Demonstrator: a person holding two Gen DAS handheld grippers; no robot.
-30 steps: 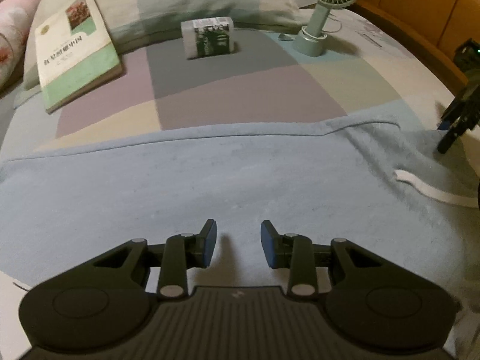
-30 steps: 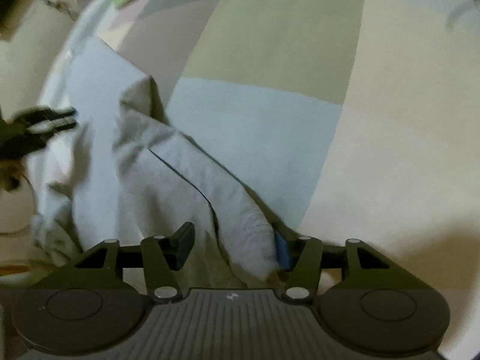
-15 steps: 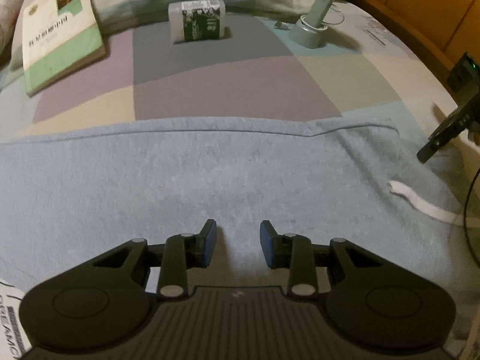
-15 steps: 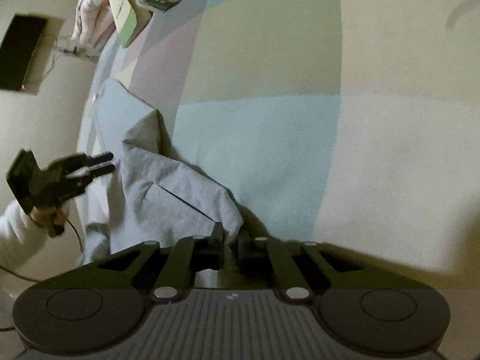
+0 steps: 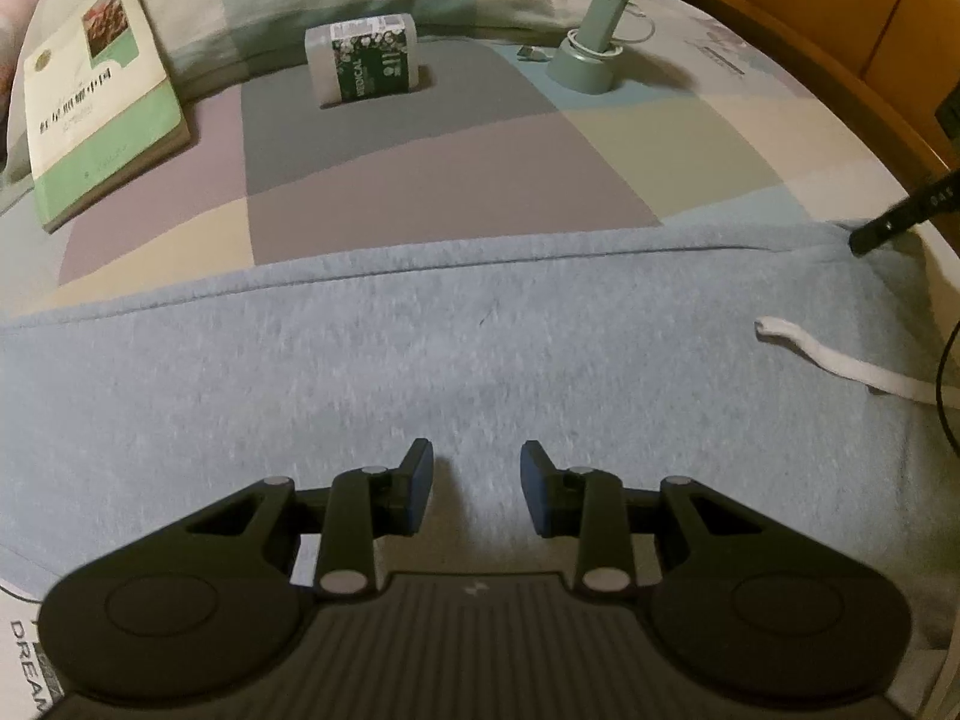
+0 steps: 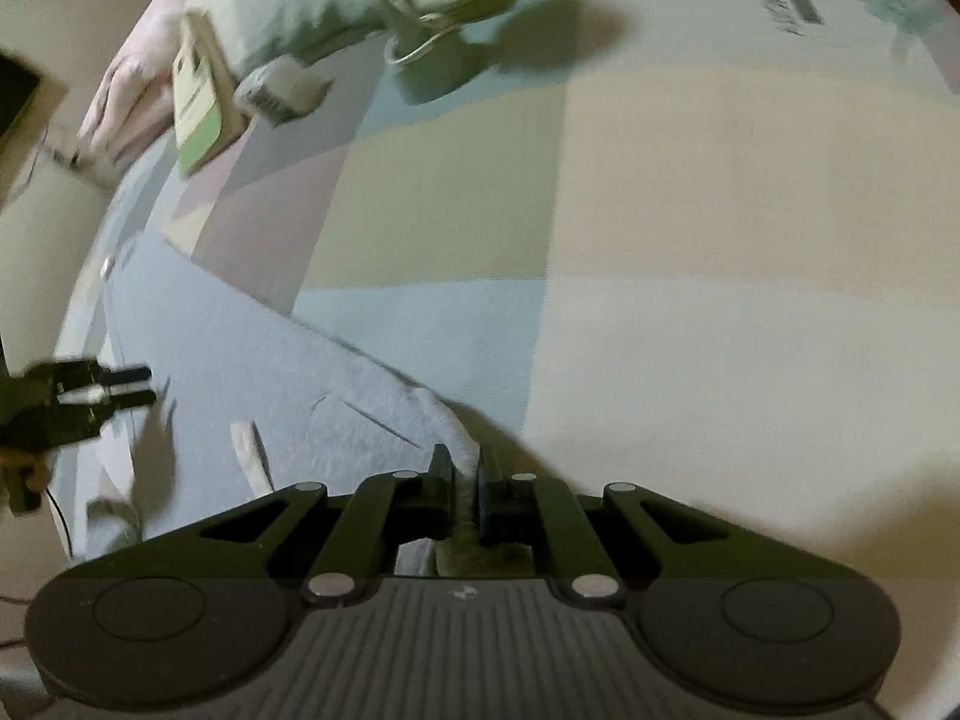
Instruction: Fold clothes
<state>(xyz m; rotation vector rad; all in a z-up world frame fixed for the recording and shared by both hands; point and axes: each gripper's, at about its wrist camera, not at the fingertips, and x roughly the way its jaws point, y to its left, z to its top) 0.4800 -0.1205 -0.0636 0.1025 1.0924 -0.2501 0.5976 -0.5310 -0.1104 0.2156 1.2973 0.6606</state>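
A light blue fleece garment [image 5: 420,360] lies spread flat across the patchwork bed, with a white drawstring [image 5: 840,360] on its right part. My left gripper [image 5: 477,480] hovers open just above the cloth, nothing between its fingers. In the right wrist view the same garment [image 6: 252,372] stretches away to the left, and my right gripper [image 6: 463,480] is shut on its corner, a fold of cloth pinched between the pads. The right gripper's tip [image 5: 900,216] shows at the garment's far right corner in the left wrist view. The left gripper [image 6: 114,387] appears at the left of the right wrist view.
A green and white book [image 5: 96,120], a small medical box [image 5: 366,60] and a green desk fan [image 5: 600,30] stand on the bedspread [image 5: 420,180] beyond the garment, in front of pillows. A wooden bed frame [image 5: 840,30] runs along the right. A black cable [image 5: 945,384] hangs at the right edge.
My right gripper closed on the garment's corner and pulled it outward, flattening the bunched cloth. The left gripper stayed open, shifting slightly over the garment.
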